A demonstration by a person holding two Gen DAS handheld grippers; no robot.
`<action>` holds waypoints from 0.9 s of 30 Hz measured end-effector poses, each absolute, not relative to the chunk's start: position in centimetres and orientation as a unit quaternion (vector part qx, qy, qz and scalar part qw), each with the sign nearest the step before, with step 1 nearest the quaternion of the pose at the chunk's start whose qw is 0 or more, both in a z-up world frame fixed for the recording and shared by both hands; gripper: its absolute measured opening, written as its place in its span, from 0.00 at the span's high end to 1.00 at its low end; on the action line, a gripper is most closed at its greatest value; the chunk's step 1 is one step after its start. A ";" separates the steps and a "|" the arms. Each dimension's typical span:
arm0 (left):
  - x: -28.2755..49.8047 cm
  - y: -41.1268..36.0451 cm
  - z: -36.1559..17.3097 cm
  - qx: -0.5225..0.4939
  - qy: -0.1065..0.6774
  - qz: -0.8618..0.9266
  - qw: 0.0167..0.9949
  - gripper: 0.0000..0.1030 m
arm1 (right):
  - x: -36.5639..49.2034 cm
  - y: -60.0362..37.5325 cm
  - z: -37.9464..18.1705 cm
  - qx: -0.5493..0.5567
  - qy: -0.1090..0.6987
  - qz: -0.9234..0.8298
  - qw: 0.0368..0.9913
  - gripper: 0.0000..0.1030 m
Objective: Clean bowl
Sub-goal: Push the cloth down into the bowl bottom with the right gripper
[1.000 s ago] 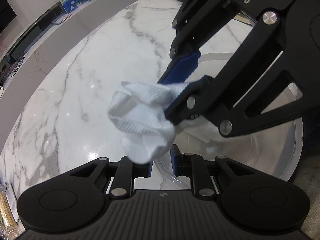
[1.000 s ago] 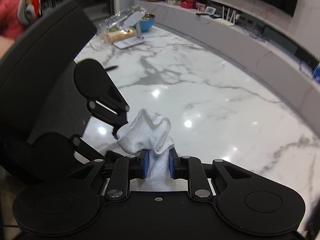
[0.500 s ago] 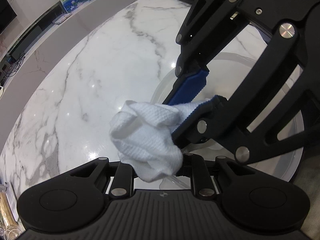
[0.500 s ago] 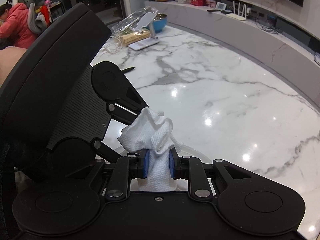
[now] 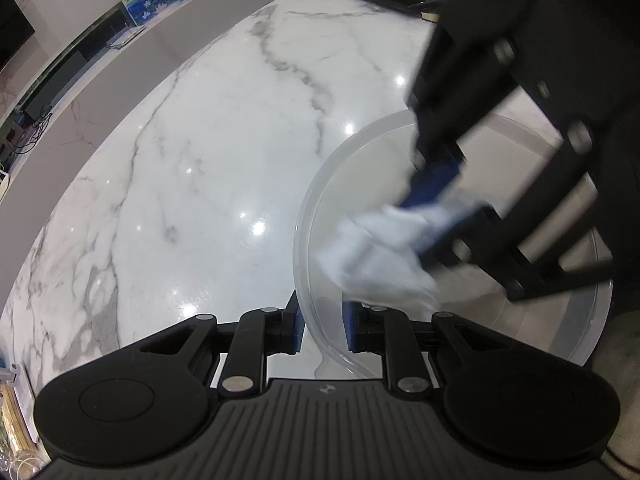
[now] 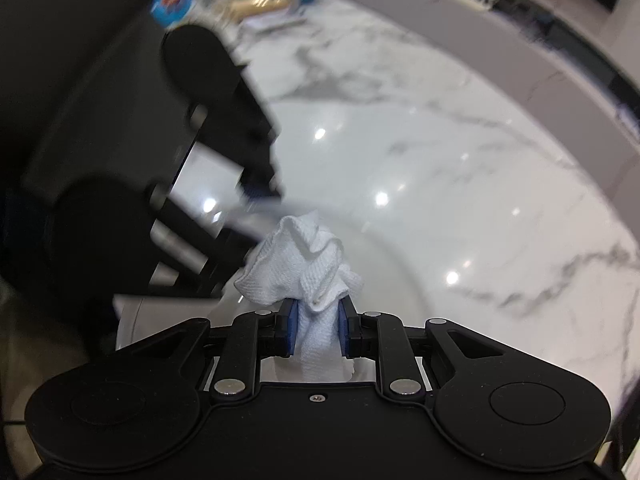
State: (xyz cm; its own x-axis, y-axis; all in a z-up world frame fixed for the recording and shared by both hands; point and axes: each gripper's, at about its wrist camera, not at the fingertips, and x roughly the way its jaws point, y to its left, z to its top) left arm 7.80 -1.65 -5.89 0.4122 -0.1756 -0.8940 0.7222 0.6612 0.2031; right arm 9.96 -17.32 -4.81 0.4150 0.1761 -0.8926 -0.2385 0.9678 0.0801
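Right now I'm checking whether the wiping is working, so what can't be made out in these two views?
- Left wrist view: the right gripper and white waffle cloth are motion-blurred; whether the cloth touches the clear plastic bowl is unclear.
- Same view: the gripper's black body hides the bowl's far side.
- Right wrist view: the left gripper is blurred, its hold on the rim unreadable.
- Neither view shows dirt or wetness in the bowl.

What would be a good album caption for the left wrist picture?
Left gripper steadies a clear plastic bowl by its rim while the right gripper wipes inside with a white cloth.

Cloth (image 5: pixel 380 256) in bowl (image 5: pixel 316 184) (on counter (image 5: pixel 200 160))
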 end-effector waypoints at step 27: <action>6.8 -2.1 -5.9 0.292 0.466 -0.278 0.788 0.82 | 9.8 -14.9 -6.7 -0.044 0.576 0.181 0.796 0.82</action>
